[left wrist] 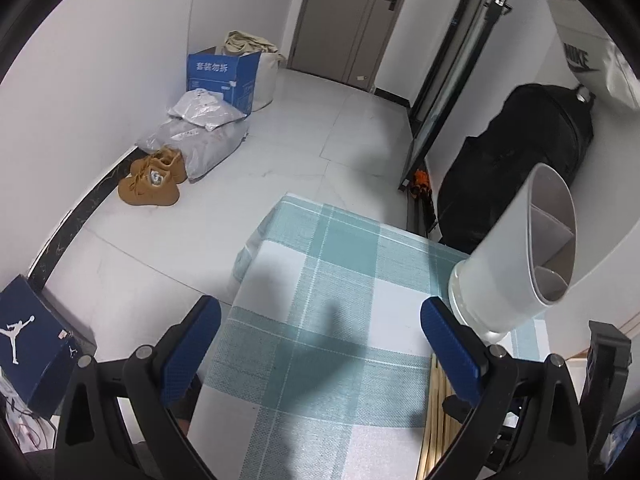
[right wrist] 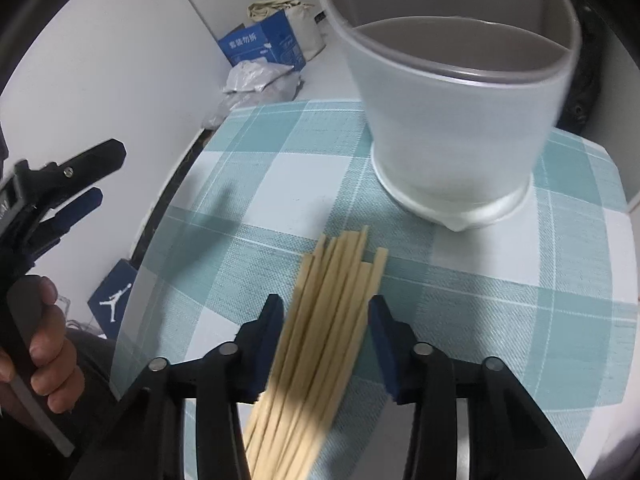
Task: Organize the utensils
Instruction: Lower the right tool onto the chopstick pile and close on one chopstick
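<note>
In the left wrist view the left tongs [left wrist: 320, 344] stand wide with nothing between them, hovering over the checked tabletop [left wrist: 320, 248] in the lower middle of the frame. This looks like a waiting pose that keeps clear of the work. The white holder [left wrist: 516, 256] stands at the right of the frame near the tabletop's right edge, its divided mouth open, and the ends of the chopsticks [left wrist: 434, 420] show at the lower right, just under the right-hand finger. The tabletop's far edge runs across the middle, with bare floor beyond. In the right wrist view the right tongs [right wrist: 326, 344] are narrowed around the bundle of chopsticks [right wrist: 320, 320] in the lower middle; small gaps show beside the pads, so I judge the grip not yet closed. The holder [right wrist: 452, 128] fills the upper right, close ahead of the chopstick tips, well placed to receive them. The left tongs [right wrist: 76, 180] sit at the left edge, leaving open cloth between.
</note>
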A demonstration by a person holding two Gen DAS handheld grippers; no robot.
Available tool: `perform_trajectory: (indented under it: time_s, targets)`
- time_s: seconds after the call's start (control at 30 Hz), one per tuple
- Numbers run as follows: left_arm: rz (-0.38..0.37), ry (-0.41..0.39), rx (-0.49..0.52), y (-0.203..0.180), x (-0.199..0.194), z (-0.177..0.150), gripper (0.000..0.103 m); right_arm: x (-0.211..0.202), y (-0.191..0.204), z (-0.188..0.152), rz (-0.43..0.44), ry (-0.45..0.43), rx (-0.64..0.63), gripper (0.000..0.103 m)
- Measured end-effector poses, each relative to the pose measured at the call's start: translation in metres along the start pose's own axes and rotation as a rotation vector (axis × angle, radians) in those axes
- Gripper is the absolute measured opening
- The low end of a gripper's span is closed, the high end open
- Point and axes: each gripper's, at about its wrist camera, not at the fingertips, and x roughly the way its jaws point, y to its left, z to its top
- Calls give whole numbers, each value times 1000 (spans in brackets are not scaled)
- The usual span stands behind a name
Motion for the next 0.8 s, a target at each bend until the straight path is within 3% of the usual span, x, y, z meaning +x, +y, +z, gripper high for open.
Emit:
perform_trajectory:
  time_s: [0.23,0.3,0.47,0.8]
  targets:
    - [-2,-23,-35,6,-7,3,98,9,13,8,-89,35,-45,34]
    - [-4,-20,-47,9,-7,5,98,8,13,10,-137,41,-48,21]
    - [-8,-14,-70,14,-2,7,98,10,10,11,-182,50,-21,6]
    - [-1,17,-30,11,7,4,98,-11,-14,3,-80,15,124,4]
